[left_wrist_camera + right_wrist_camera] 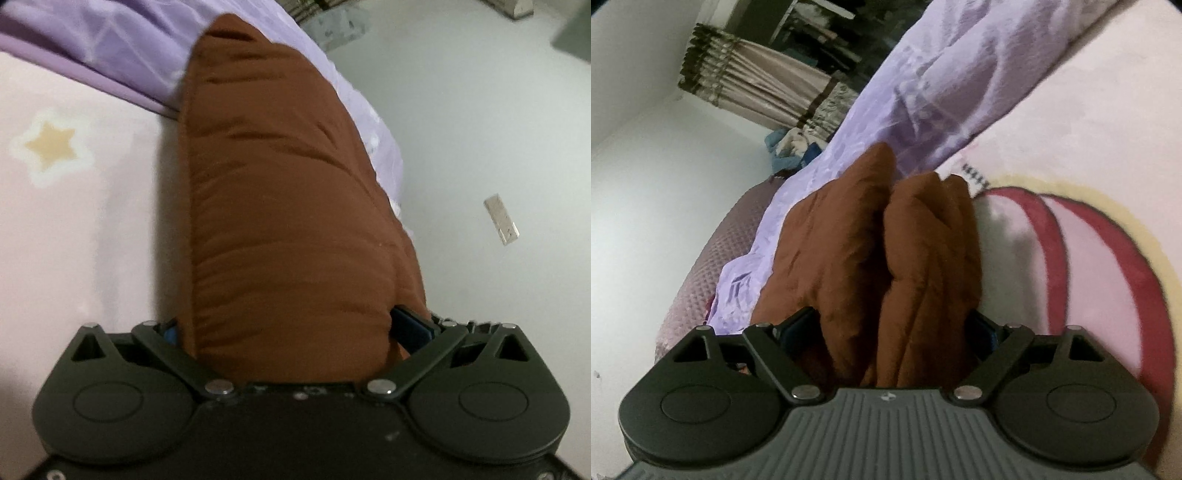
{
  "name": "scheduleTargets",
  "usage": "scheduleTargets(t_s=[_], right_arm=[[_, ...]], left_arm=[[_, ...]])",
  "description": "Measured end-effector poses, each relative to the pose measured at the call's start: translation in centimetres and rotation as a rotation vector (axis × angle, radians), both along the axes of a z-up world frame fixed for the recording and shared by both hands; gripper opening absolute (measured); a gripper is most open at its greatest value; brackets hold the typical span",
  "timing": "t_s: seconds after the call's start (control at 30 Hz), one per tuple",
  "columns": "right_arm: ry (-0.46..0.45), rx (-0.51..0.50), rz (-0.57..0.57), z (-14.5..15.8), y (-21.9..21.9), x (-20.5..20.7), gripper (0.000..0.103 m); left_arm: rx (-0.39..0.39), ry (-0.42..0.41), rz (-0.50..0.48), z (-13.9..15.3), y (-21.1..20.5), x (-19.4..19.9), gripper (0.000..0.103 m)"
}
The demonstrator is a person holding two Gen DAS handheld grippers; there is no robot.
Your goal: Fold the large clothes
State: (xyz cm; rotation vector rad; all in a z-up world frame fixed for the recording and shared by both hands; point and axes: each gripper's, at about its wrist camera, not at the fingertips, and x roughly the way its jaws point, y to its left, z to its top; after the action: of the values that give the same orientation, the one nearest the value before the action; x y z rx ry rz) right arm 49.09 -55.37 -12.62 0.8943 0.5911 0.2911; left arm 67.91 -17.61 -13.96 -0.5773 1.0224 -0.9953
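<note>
1. left wrist view: the left gripper (291,332) has its two fingers closed in on a thick fold of the brown padded garment (280,206); the blue pads show only as slivers at either side of the cloth, so the jaws stand as wide as the bunched fabric between them
2. the garment runs from the jaws away toward the far side as a long puffy ridge, narrowing to a rounded tip
3. to the left of it lies a pale pink sheet (85,221) with a yellow star (50,147) printed on it; the garment's left edge casts a shadow on that sheet
4. behind and to the right of the garment a lilac quilt (122,48) is spread, its edge hanging along the right side of the ridge
5. further right is a white wall (480,129) with a small white socket plate (501,218)
6. right wrist view: the right gripper (890,332) likewise pinches the brown padded garment (886,251), here gathered in two or three thick folds that fill the gap between the fingers; the pads are mostly hidden by cloth
7. the folds reach away from the jaws and end against the lilac quilt (942,92), which crosses the far part of the scene
8. on the right is the pink sheet (1089,129) with a red and cream print (1108,258)
9. on the left a mauve textured mattress edge (713,266) shows, and far left a curtain (757,81); the view is blurred
</note>
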Motion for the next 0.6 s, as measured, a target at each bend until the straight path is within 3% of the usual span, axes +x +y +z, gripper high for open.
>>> scheduleTargets(t_s=[0.23,0.27,0.3,0.4,0.47,0.6], right_arm=[[-0.016,-0.022,-0.001,0.1,0.9,0.0,0.103],[-0.014,-0.006,-0.013,0.1,0.9,0.0,0.096],[-0.011,0.014,-0.019,0.0,1.0,-0.1,0.082],[-0.014,0.028,-0.037,0.6,1.6,-1.0,0.053],[-0.028,0.021,-0.045,1.8,2.2,-1.7,0.048],[-0.089,-0.008,-0.012,5.0,5.0,-2.8,0.046]], left_arm=[[0.013,0.019,-0.009,0.1,-0.6,0.2,0.103],[0.017,0.011,-0.002,0.3,-1.0,0.3,0.103],[0.022,-0.003,0.004,0.7,-1.2,-0.1,0.1],[0.039,-0.041,0.02,1.9,-0.7,-1.0,0.089],[0.05,-0.072,0.021,3.2,-0.4,-1.8,0.083],[0.071,-0.184,0.041,6.8,2.2,-3.9,0.082]])
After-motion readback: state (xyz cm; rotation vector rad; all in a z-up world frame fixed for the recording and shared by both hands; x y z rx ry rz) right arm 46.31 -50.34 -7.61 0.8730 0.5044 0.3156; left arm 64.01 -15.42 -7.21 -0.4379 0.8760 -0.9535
